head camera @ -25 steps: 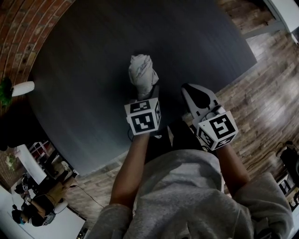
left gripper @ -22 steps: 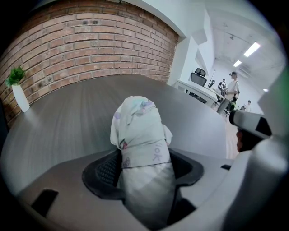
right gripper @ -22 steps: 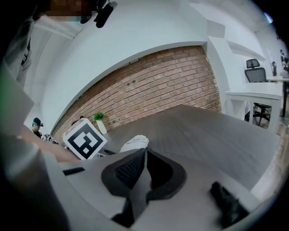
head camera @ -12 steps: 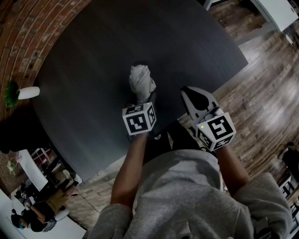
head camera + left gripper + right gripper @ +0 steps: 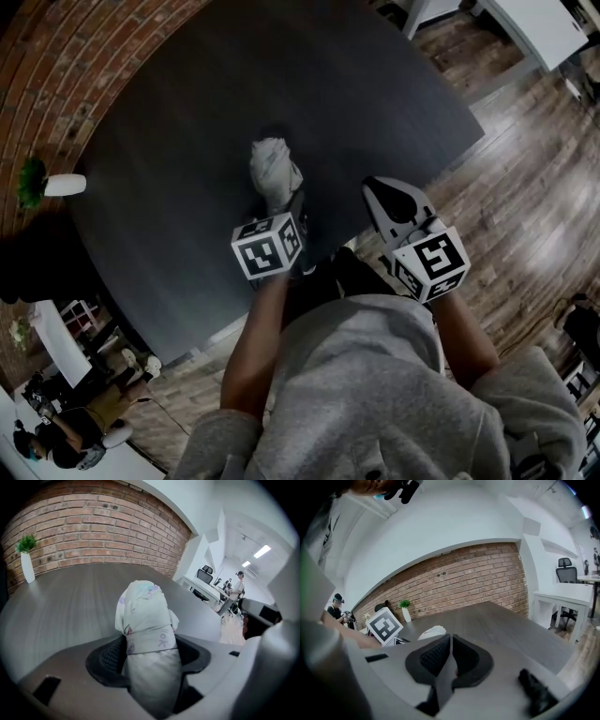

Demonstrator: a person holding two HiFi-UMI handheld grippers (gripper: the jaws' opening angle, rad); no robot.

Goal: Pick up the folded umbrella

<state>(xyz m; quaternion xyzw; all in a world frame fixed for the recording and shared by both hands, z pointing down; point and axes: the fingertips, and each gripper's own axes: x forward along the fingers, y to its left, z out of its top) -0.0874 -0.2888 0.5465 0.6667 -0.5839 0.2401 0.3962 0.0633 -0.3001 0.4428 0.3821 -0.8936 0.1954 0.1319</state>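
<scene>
1. We found the left gripper point(image 5: 150, 657) with its jaws clamped on the folded umbrella point(image 5: 143, 616), seemingly just above the dark table point(image 5: 187, 141).
2. We noted the right gripper point(image 5: 449, 660) alongside, jaws closed and empty.

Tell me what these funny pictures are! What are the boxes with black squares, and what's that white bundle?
A person holds a grabbing tool in each hand. The boxes with black squares are part of those tools. One picture comes from a camera on the person's head, looking down. The other two come from cameras riding on each tool. The left gripper has its fingers squeezed on the pale folded fabric umbrella, your white bundle. The right gripper is shut and holds nothing. Underneath is a dark grey table, with a small green plant in a white vase near its edge.
</scene>
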